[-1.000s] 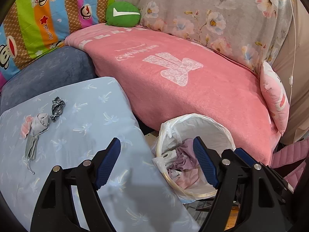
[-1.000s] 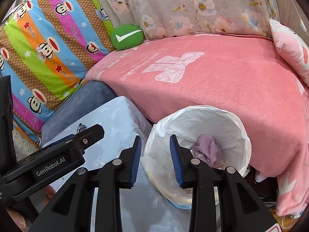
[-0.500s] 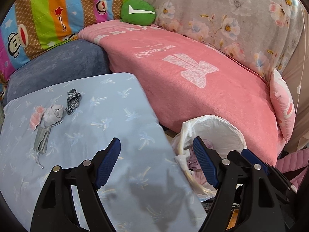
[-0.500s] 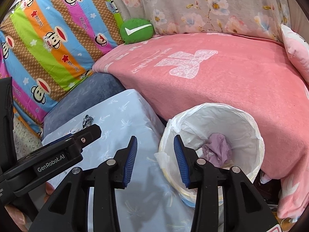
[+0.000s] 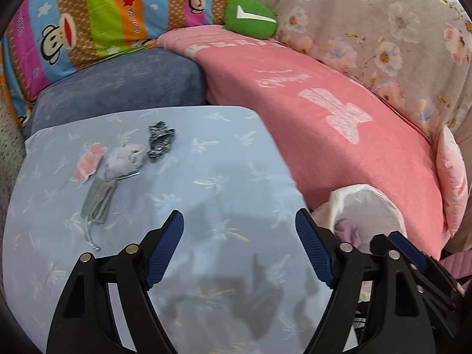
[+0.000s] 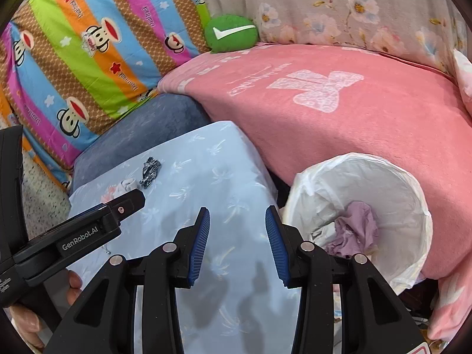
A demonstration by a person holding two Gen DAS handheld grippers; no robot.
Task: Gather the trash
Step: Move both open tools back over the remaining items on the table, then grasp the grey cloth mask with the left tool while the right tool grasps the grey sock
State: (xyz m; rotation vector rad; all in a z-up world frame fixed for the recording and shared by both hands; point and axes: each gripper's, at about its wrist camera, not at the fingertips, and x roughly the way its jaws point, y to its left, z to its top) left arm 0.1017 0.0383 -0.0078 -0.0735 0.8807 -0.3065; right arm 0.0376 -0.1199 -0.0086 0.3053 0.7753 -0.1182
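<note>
Trash (image 5: 124, 159) lies in a small cluster at the far left of the blue-covered desk (image 5: 224, 183): a pink wrapper, a grey wad, a dark crumpled scrap. From my left view, my left gripper (image 5: 239, 247) hangs over the desk with fingers spread wide, nothing between them. I'd say I'm between pickups; next comes reaching forward-left for that scrap. No readable writing here. From my right view, my right gripper (image 6: 237, 246) is also empty, fingers parted, beside the lined bin (image 6: 392, 177) holding purple waste. The left tool reads "GenRobot.AI".
</note>
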